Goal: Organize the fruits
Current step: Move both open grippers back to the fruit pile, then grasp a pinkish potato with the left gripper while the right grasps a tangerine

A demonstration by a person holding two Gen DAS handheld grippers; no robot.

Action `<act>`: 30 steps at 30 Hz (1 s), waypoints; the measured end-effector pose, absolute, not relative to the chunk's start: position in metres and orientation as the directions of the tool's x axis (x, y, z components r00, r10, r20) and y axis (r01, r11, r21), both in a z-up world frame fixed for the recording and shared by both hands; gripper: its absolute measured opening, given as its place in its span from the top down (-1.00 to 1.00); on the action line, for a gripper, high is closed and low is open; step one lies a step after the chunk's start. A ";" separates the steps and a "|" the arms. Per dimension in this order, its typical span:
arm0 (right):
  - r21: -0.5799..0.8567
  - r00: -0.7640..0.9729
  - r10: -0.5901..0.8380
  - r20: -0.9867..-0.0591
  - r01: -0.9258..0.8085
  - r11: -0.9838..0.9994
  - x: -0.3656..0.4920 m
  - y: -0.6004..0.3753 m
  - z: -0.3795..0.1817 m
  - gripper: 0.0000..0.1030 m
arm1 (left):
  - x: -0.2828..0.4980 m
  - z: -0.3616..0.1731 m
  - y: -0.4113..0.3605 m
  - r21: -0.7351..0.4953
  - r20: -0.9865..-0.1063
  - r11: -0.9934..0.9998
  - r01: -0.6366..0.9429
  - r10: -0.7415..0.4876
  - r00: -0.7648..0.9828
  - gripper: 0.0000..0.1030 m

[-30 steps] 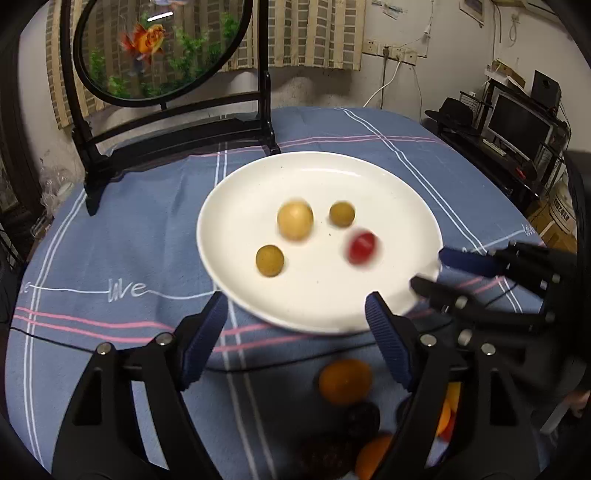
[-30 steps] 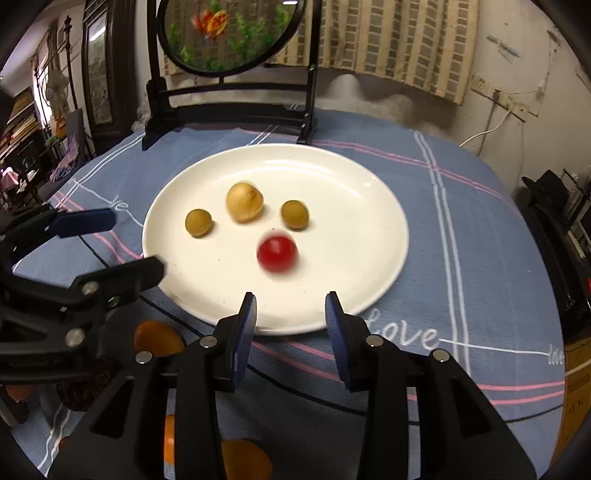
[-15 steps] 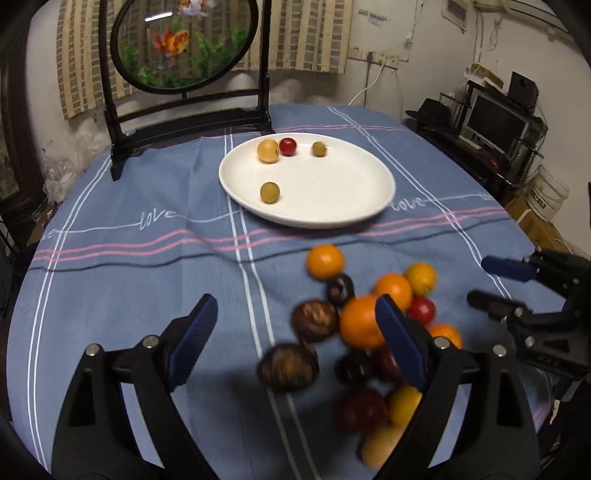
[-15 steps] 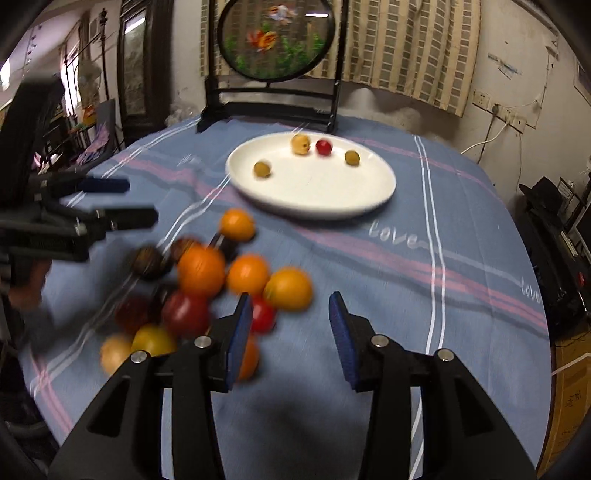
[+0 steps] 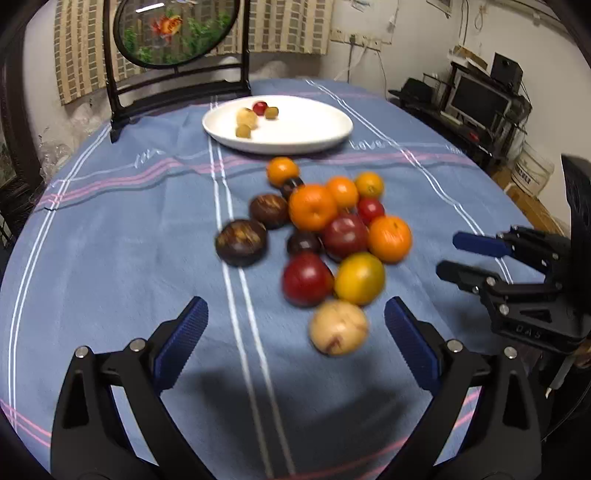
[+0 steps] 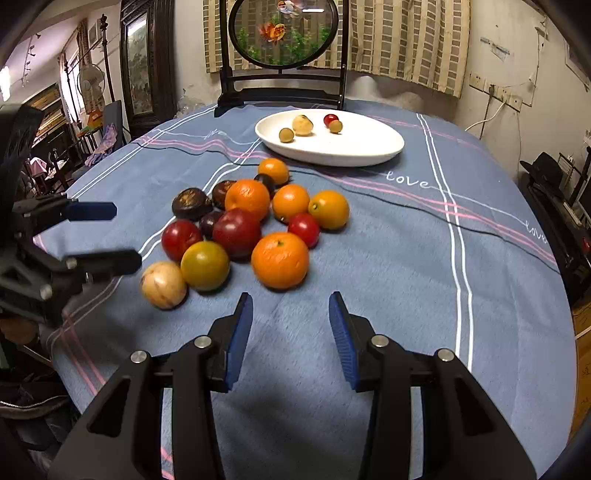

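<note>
A pile of fruit lies mid-table on the blue cloth: a large orange [image 6: 280, 259], a yellow-green fruit [image 5: 359, 277], red ones [image 5: 306, 279], dark brown ones [image 5: 241, 242] and a pale fruit [image 5: 338, 326] nearest me. Beyond it a white plate [image 5: 295, 142] [image 6: 332, 157] holds a red cherry tomato [image 5: 260, 108], a pale ball [image 6: 302, 124] and two small olive-coloured fruits. My left gripper [image 5: 293, 310] hovers just short of the pile, its jaws opening wide with nothing between them. My right gripper [image 6: 291, 299] [image 5: 448, 253] is open and narrower, empty, just short of the large orange.
A round fish-painted screen on a black stand [image 5: 177, 33] [image 6: 282, 33] stands behind the plate. The table's rounded edge drops off on the right towards a desk with a monitor [image 5: 476, 99]. Furniture crowds the room on the left [image 6: 74, 122].
Both grippers have pulled back from the plate to the near side of the fruit pile, which came into view. The left jaws have spread wider. The red tomato has rolled to the plate's far side.
</note>
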State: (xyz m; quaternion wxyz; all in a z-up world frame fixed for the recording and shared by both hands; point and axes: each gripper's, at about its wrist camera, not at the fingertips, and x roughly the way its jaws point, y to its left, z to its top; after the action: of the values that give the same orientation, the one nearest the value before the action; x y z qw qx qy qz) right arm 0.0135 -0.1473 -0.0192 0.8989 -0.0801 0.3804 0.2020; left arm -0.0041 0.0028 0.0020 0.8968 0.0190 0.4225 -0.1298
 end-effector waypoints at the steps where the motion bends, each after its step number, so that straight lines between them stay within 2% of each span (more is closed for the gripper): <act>1: 0.010 0.628 0.303 -0.717 -0.425 0.905 0.012 -0.147 -0.020 0.16 | -0.006 0.000 0.000 -0.077 -0.766 0.964 0.256 -0.222 0.604 -0.90; 6: 0.025 0.627 0.307 -0.716 -0.416 0.909 0.014 -0.151 -0.024 0.16 | -0.003 -0.011 -0.012 -0.037 -0.781 0.963 0.266 -0.193 0.593 -0.88; 8: 0.031 0.626 0.310 -0.716 -0.415 0.909 0.015 -0.153 -0.025 0.16 | 0.000 -0.019 -0.016 -0.057 -0.800 0.956 0.287 -0.216 0.560 -0.61; 10: 0.033 0.623 0.312 -0.717 -0.417 0.908 0.017 -0.153 -0.027 0.16 | 0.005 -0.028 -0.019 -0.095 -0.826 0.945 0.313 -0.251 0.505 0.11; 11: 0.034 0.622 0.313 -0.718 -0.418 0.908 0.018 -0.153 -0.028 0.16 | 0.007 -0.033 -0.019 -0.132 -0.835 0.937 0.324 -0.282 0.473 0.14; 15: 0.028 0.611 0.315 -0.726 -0.433 0.901 0.023 -0.148 -0.030 0.16 | 0.003 -0.033 -0.026 -0.078 -0.824 0.938 0.337 -0.251 0.508 0.20; 30: -0.057 0.574 0.246 -0.782 -0.457 0.887 0.059 -0.110 -0.040 0.15 | 0.006 -0.021 -0.007 -0.089 -0.804 0.944 0.318 -0.256 0.536 0.20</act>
State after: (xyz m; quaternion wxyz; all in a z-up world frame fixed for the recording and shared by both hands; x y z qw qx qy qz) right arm 0.0588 -0.1102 -0.0397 0.8778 -0.1272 0.4161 0.2002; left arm 0.0064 -0.0070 -0.0211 0.8758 0.0341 0.4529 -0.1637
